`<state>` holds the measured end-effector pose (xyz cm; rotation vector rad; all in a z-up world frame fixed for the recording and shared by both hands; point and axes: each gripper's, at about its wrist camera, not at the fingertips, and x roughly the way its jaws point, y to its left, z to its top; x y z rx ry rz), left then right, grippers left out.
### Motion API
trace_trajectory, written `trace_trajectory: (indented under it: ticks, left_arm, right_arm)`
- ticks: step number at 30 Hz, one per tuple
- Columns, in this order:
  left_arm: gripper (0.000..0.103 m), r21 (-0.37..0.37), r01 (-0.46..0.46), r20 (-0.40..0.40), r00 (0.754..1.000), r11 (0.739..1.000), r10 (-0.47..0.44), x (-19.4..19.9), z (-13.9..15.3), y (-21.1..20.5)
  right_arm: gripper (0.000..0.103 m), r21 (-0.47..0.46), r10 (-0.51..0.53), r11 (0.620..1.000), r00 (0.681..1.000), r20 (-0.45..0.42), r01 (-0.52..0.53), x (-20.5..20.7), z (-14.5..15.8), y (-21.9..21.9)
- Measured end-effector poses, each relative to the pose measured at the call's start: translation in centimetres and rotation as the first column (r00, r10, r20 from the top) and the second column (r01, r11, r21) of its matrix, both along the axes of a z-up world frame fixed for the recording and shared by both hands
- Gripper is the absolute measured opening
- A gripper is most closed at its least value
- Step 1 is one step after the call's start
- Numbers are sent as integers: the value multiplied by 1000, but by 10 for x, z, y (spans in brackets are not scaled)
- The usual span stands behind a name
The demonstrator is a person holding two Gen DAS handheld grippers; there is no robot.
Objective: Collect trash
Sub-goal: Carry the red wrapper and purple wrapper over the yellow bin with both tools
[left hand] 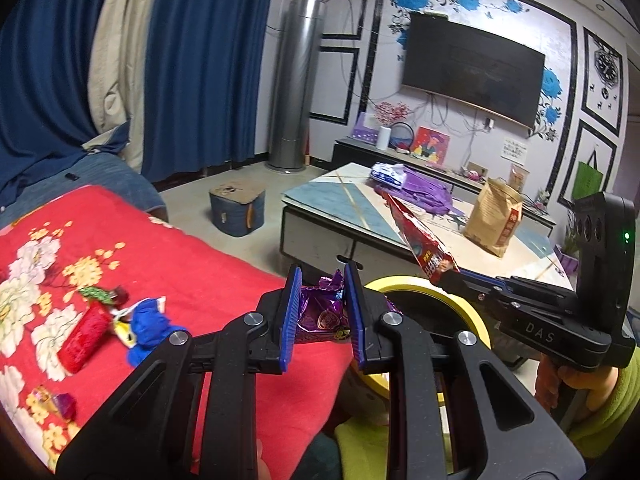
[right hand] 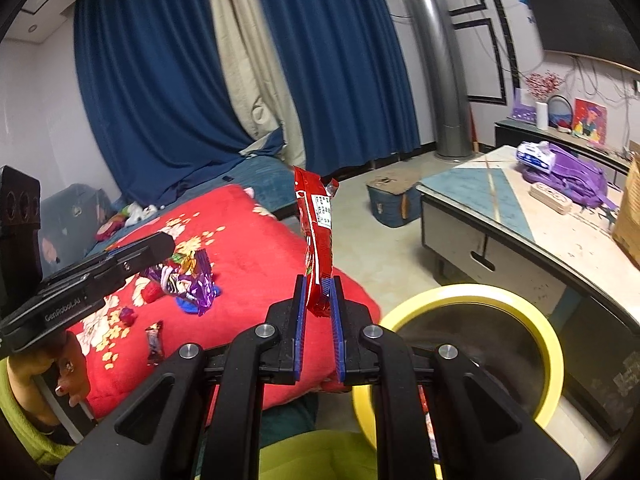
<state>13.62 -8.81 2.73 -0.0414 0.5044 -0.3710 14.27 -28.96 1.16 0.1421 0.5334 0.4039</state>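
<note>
My left gripper (left hand: 322, 277) is shut on a crumpled purple foil wrapper (left hand: 320, 314), held over the edge of a red flowered blanket (left hand: 208, 276). My right gripper (right hand: 318, 285) is shut on a long red snack wrapper (right hand: 316, 236) that stands up between its blue pads. Each gripper shows in the other's view: the right one (left hand: 450, 274) with the red wrapper (left hand: 418, 238), the left one (right hand: 170, 246) with the purple wrapper (right hand: 194, 282). A yellow-rimmed bin (right hand: 524, 312) stands on the floor just beyond both grippers. More trash lies on the blanket: a red piece (left hand: 84, 336), a blue wad (left hand: 148, 328), a green wrapper (left hand: 98, 293).
A low coffee table (left hand: 320, 200) stands across the floor, bearing a paper bag (left hand: 494, 216) and a purple backpack (left hand: 426, 194). A blue stool (left hand: 238, 210) sits on the floor between bed and table. A small dark wrapper (right hand: 154, 344) lies on the blanket. A hand (right hand: 64, 372) grips the left handle.
</note>
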Motion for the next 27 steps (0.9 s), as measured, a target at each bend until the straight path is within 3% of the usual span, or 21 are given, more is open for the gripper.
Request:
trace_trajectory:
  ticks: [27]
  left_arm:
    - [16, 53, 189, -42, 981, 981, -187, 21, -35, -88]
  right_arm:
    - [12, 40, -230, 972, 970, -80, 233, 8, -26, -82]
